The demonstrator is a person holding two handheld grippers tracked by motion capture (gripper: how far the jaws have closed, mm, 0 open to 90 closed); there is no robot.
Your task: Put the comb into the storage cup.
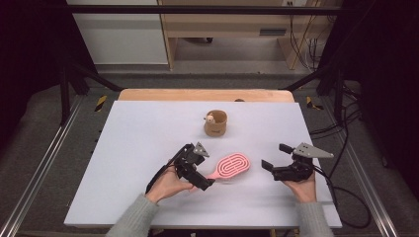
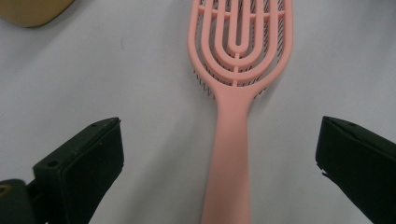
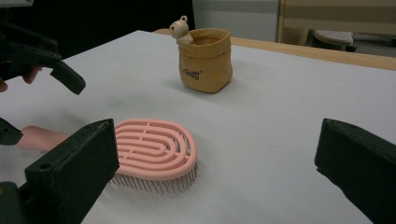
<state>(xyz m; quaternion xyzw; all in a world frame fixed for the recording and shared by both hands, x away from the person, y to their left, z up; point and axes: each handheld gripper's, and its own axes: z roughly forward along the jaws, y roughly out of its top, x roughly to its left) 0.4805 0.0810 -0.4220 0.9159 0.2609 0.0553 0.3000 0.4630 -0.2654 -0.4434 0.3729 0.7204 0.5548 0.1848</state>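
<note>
A pink hairbrush (image 1: 232, 166) lies bristles-down near the middle of a white table (image 1: 138, 148), its handle pointing toward the person's left hand. The left gripper (image 1: 200, 170) sits low over that handle, its jaws spread wide on either side without touching it. The right gripper (image 1: 275, 160) hovers just right of the brush head, its jaws also wide apart and holding nothing. Behind the brush stands a small tan fabric pot (image 1: 216, 123) with a little bear figure (image 3: 179, 29) perched on its rim; its inside cannot be seen.
</note>
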